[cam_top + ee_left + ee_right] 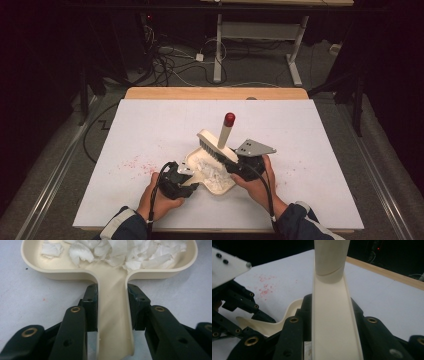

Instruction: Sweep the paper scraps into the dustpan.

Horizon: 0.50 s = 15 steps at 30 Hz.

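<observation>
From the high view, a white board [150, 130] covers the table, and near its front middle lies a cream dustpan [212, 175] with white paper scraps [209, 169] piled in it. The left gripper [187, 181] sits at the pan's near-left end, held by the person's left hand [162, 197]. The right gripper [234, 167] (the one with the grey plate on top) is at the pan's right side, in the right hand [257, 182], and a cream brush [218, 146] stands up from it, bristles over the pan, its handle tilting up and away to a red tip [229, 119]. Red specks [132, 164] are scattered on the board left of the pan.

In the left gripper view, the jaws are clamped on the dustpan's handle [113, 322], one pad pressing each side wall. The pan [37, 268] spreads out just beyond them, flat on the board, with the scraps [125, 253] heaped mostly toward its far right.

In the right gripper view, the jaws are closed on the brush handle [334, 315], which runs straight up between them. To the left lie part of the dustpan [287, 317] and the left gripper [239, 305], with the red specks [264, 286] farther off on the board [387, 297].
</observation>
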Available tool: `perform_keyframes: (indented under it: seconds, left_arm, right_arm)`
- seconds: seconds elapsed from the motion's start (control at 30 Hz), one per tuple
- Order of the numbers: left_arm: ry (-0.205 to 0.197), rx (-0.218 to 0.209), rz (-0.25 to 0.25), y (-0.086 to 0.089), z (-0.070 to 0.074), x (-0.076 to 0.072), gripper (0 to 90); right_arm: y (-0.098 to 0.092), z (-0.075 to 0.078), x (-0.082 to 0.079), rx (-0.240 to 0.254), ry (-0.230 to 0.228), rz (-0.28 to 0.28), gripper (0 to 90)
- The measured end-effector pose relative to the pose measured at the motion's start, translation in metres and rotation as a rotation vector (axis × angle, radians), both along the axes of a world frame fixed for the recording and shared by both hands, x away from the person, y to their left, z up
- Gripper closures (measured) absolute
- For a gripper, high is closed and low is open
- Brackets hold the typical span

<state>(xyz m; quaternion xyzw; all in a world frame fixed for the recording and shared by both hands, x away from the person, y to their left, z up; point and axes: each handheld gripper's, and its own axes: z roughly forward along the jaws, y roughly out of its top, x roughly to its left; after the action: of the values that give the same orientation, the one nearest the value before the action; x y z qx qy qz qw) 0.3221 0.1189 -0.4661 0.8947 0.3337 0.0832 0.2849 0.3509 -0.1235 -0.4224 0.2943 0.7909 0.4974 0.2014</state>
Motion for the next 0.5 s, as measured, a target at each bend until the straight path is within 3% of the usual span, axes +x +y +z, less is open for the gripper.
perform_keyframes:
  seconds: [0.2, 0.33, 0.5]
  left_arm:
    - [0.000, 0.000, -0.001, 0.000, 0.000, 0.001, 63.6]
    - [0.000, 0.002, -0.002, 0.000, 0.000, 0.000, 63.6]
    - [0.003, 0.008, -0.004, 0.000, -0.002, 0.000, 63.6]
  right_arm:
    - [-0.014, 0.003, 0.007, 0.046, 0.037, -0.033, 67.7]
    - [-0.016, -0.001, 0.009, 0.023, 0.034, -0.049, 67.7]
    - [-0.015, -0.022, 0.014, -0.021, 0.091, -0.053, 67.6]
